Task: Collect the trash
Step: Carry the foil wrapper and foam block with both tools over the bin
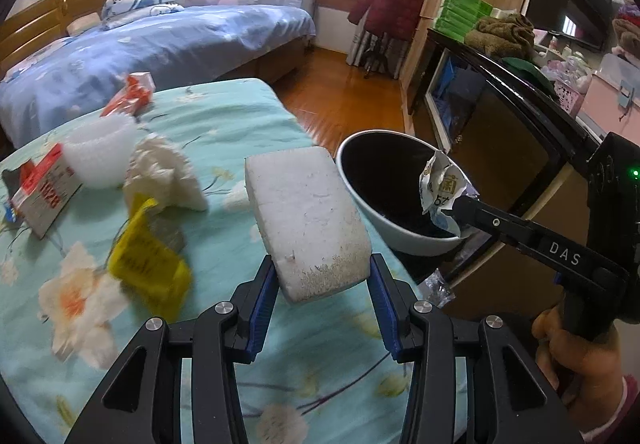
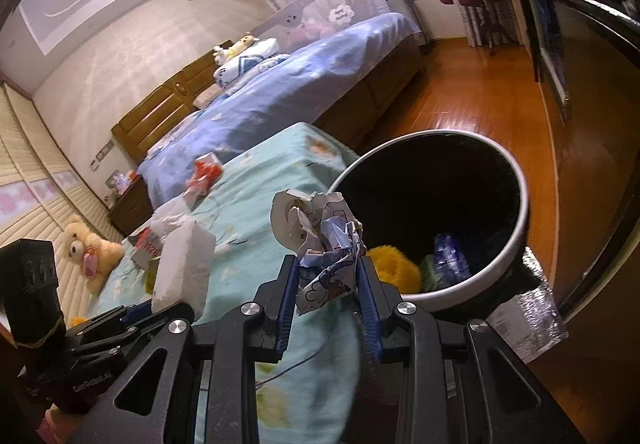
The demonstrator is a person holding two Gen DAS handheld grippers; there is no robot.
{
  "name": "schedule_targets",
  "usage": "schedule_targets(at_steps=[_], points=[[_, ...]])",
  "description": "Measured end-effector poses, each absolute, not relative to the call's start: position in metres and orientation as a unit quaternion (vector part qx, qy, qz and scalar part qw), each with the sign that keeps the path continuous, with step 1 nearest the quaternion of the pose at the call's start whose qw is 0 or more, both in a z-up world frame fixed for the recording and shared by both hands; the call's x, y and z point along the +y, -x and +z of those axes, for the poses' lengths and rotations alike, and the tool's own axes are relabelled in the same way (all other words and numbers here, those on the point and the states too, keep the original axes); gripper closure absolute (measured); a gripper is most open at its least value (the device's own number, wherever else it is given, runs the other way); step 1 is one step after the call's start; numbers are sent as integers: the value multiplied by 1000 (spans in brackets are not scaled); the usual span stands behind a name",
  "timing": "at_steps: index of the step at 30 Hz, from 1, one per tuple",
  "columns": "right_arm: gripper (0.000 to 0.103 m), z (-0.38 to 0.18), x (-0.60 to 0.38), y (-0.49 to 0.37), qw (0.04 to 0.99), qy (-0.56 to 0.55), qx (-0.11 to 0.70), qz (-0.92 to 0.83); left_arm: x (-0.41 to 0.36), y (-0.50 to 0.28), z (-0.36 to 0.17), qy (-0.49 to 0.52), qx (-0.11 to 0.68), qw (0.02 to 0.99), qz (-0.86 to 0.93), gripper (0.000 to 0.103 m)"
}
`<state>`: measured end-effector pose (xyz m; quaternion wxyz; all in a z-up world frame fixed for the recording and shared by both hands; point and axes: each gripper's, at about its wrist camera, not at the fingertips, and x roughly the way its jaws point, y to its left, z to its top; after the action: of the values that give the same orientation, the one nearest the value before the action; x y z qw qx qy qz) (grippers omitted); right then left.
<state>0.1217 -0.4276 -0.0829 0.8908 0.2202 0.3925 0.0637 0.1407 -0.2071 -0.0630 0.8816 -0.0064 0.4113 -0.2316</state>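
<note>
My left gripper (image 1: pixel 322 276) is shut on a white foam block (image 1: pixel 306 220), held above the floral cloth near the table's right edge. The block also shows in the right wrist view (image 2: pixel 182 268). My right gripper (image 2: pixel 328 276) is shut on a crumpled printed wrapper (image 2: pixel 320 240), held just left of the bin's rim; the wrapper shows in the left wrist view (image 1: pixel 442 190) over the bin. The bin (image 1: pixel 390 238), (image 2: pixel 520 180) is white outside, dark inside, beside the table. It holds a yellow item (image 2: pixel 394 264) and a blue wrapper (image 2: pixel 450 254).
On the floral cloth (image 1: pixel 224 116) lie a yellow packet (image 1: pixel 150 264), crumpled white tissue (image 1: pixel 164 172), a white foam net (image 1: pixel 98 156), a red-white box (image 1: pixel 44 192) and a red-white carton (image 1: pixel 130 94). A blue bed (image 1: pixel 160 40) stands behind, a dark cabinet (image 1: pixel 500 124) at right.
</note>
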Motion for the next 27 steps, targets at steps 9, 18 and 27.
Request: schedule_targets(at_steps=[9,18,27], points=[[72,-91,-450,-131,890,-216,399,39,-238,-165,-68,-8,415,877,-243,59],[70,-93,-465,-140,892,-209,401,15,-261,-186,-71,-17,423,871,-250,58],[70,-98,-470,-153,891,-196,410,2,-280,-204,-76,-23,431,865,-258,58]])
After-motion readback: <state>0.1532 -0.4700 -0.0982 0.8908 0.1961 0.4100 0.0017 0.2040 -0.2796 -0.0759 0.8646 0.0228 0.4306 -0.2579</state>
